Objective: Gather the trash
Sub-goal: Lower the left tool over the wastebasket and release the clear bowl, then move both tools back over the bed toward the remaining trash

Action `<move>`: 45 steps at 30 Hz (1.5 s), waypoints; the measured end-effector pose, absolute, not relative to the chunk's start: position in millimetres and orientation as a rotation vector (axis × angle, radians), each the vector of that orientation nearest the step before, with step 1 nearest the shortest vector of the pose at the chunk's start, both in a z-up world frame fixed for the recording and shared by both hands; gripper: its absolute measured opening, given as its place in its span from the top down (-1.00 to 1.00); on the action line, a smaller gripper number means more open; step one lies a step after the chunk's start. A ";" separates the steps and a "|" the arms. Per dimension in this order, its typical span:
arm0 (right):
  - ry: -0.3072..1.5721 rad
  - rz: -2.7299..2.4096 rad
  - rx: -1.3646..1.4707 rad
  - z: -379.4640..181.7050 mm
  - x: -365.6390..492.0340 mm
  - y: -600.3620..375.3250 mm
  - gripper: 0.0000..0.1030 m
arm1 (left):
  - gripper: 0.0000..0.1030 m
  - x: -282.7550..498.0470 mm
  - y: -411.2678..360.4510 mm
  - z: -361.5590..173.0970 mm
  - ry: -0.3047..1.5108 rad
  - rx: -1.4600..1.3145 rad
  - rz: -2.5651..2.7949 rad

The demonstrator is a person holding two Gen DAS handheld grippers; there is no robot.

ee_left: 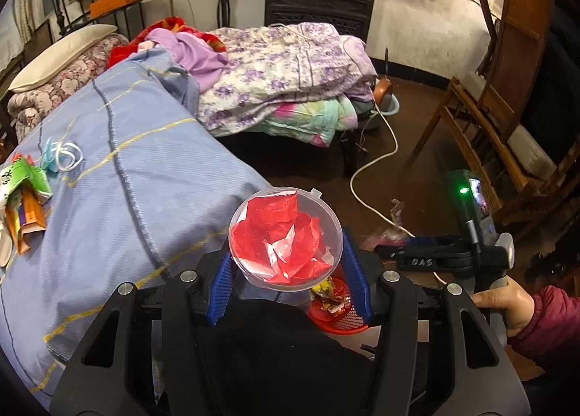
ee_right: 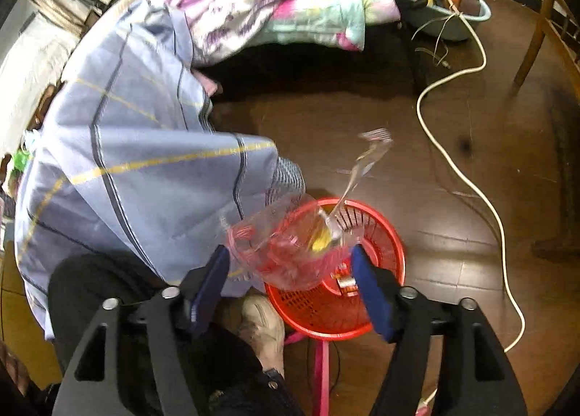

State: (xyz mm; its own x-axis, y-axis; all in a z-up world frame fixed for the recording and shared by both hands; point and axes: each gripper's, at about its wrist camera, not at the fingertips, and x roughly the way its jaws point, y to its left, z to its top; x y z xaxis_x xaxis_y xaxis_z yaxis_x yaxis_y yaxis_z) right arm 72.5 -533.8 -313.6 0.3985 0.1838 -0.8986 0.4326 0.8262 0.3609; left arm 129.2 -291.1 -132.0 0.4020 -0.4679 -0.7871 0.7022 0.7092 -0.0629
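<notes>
A clear cup [ee_left: 286, 236] stuffed with red plastic is clamped by the left gripper [ee_left: 288, 271], lower centre. The right gripper [ee_right: 290, 271] is spread, a clear bag [ee_right: 290, 245] blurred above the basket [ee_right: 384, 271]. The basket could be missed; more trash [ee_left: 21, 205] lies left.

Plastic cup [ee_left: 285, 234] with crumpled film inside, between the fingers of the left tool [ee_left: 286, 263], directly above basket [ee_left: 339, 311] on the floor. Wrappers [ee_left: 328, 294] in the basket. Bed [ee_left: 119, 147] to the left, with cartons [ee_left: 21, 205] and face mask [ee_left: 61, 158] on its far left part, folded quilts [ee_left: 282, 71] behind. Cable [ee_left: 377, 169] on the floor to the right, chair [ee_left: 507, 89] beyond it. Right tool [ee_right: 290, 267] over the basket [ee_right: 337, 271], clear bag [ee_right: 290, 245] between its spread fingers, above the basket's near rim.
</notes>
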 end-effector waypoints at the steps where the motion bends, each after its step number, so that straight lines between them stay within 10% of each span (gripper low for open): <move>1: 1.195 -0.175 0.615 -320.5 72.6 -532.8 -0.37 | -0.05 127.6 -293.0 -133.4 0.886 0.305 -0.756; 25: 0.794 -0.286 0.677 -205.0 36.1 -580.2 -0.46 | -0.06 105.3 -379.9 -178.3 0.991 0.482 -0.940; 32: 0.772 -0.290 0.682 -203.3 28.2 -588.9 -0.46 | -0.59 105.4 -385.7 -173.3 0.972 0.469 -0.906; 45: 0.776 -0.255 0.603 -188.4 39.9 -556.8 -0.47 | -0.62 126.9 -345.1 -148.9 0.939 0.364 -0.798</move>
State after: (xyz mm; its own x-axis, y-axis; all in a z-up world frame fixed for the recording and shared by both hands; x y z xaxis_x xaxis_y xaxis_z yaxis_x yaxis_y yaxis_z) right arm 39.9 -556.8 -188.4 0.6942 0.0008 -0.7198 0.4283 0.8033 0.4139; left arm 126.9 -345.1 -148.9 0.3398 -0.4473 -0.8273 0.7446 0.6653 -0.0539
